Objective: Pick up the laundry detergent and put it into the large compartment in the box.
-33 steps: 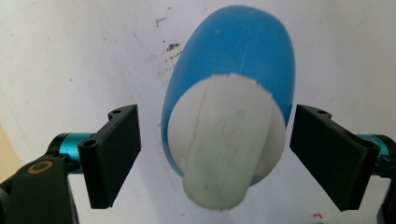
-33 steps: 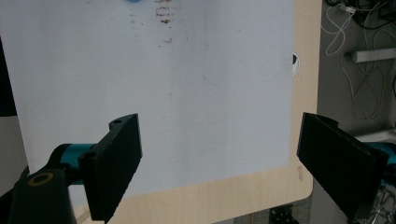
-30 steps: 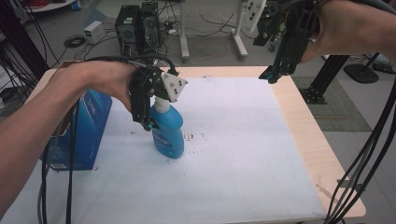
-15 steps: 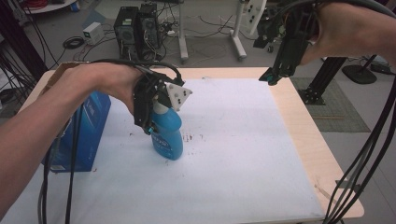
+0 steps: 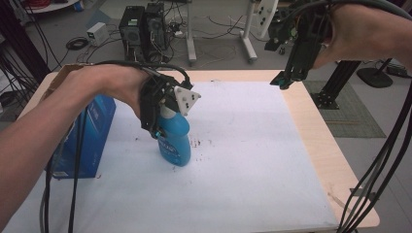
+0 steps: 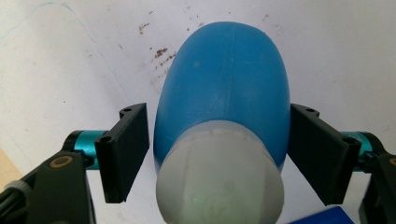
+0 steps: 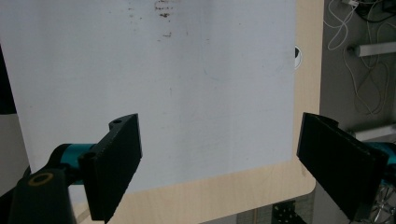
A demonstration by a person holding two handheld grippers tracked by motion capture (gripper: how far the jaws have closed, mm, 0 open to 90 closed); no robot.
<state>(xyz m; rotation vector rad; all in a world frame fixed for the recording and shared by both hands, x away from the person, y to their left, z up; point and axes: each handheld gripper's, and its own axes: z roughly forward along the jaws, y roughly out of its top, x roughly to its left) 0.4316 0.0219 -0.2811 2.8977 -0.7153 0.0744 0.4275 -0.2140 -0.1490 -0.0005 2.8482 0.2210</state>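
Across the frame's middle lies the white-covered surface (image 5: 252,160); at left stands a blue box (image 5: 92,136); just right of it the blue bottle (image 5: 175,138) stands upright, left tool (image 5: 158,128) spread astride its shoulders, grasp not yet closed; upper right, right tool (image 5: 282,81) hangs spread, empty.
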